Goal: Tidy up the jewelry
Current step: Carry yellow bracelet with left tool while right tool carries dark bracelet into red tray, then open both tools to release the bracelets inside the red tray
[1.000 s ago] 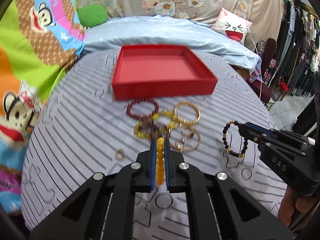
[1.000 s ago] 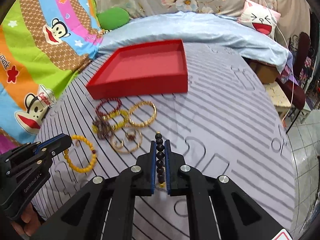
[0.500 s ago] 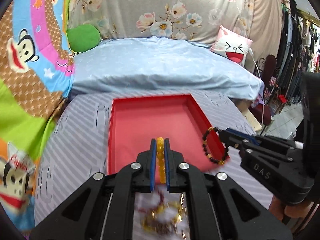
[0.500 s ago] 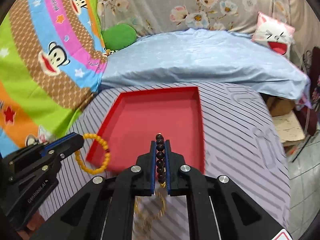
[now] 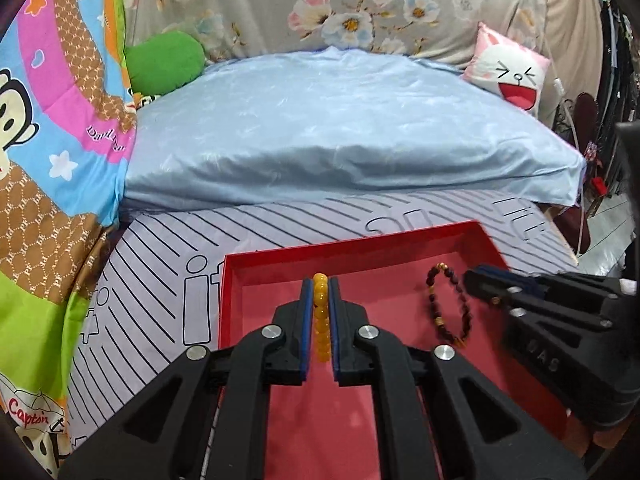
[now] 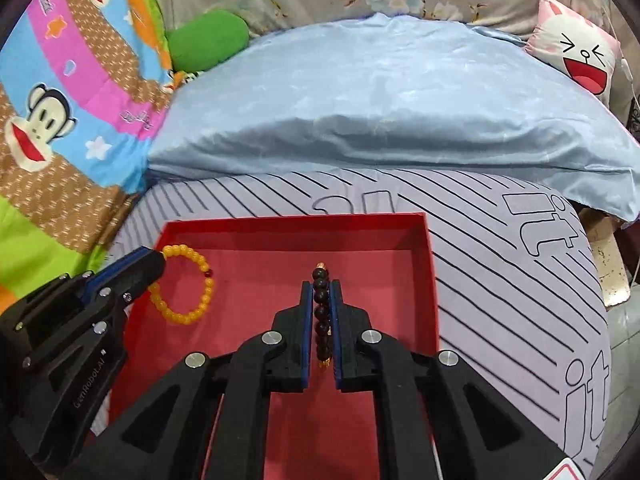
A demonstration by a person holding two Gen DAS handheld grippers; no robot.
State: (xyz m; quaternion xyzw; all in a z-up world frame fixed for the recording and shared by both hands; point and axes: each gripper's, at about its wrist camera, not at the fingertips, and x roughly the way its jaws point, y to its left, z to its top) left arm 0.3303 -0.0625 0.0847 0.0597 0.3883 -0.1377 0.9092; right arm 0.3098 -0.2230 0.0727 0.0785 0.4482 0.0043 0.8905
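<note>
We see 2 fisheye views, each looking forward and steeply down along its own gripper's fingers, close above the red tray (image 5: 472, 227). Both share that tray (image 6: 424, 216), the blue pillow (image 5: 340, 128) beyond, and each other's gripper.

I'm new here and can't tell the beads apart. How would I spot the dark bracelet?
Find the red tray on the striped bedspread. Over it, the right gripper pinches the dark bracelet, a string of near-black beads with a small golden piece at each end. The other bracelet, in the left gripper, is bright yellow.
</note>
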